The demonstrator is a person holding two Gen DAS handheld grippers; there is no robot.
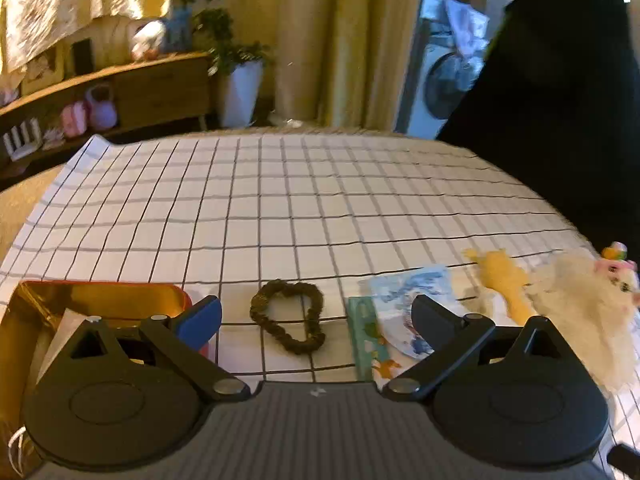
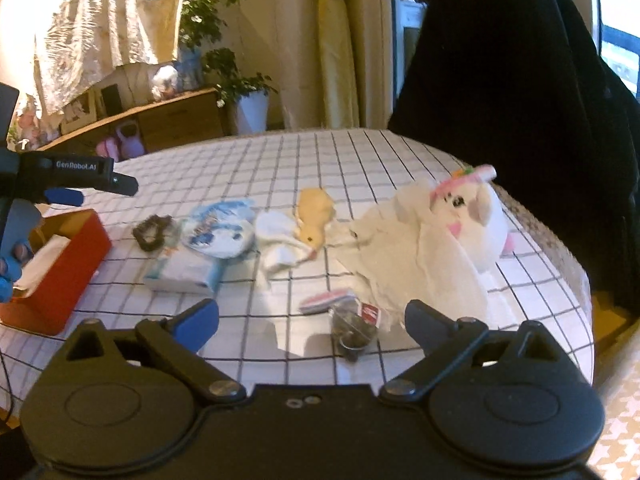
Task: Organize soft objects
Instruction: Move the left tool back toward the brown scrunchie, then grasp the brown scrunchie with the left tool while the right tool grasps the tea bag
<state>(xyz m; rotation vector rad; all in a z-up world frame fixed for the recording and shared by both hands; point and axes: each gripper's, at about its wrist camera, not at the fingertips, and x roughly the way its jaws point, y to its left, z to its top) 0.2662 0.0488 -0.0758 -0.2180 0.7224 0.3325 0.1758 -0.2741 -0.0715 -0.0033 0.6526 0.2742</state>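
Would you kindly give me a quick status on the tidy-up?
Both grippers open, empty. Hair tie untouched beside the red box. Nothing blocking.

Each gripper is matte black plastic: two round discs, linkage bars with silver screws, one blue-padded finger and one dark finger. The left gripper [image 2: 64, 196] carries white "GenRobot.AI" lettering beside a blue glove [image 2: 14, 240].
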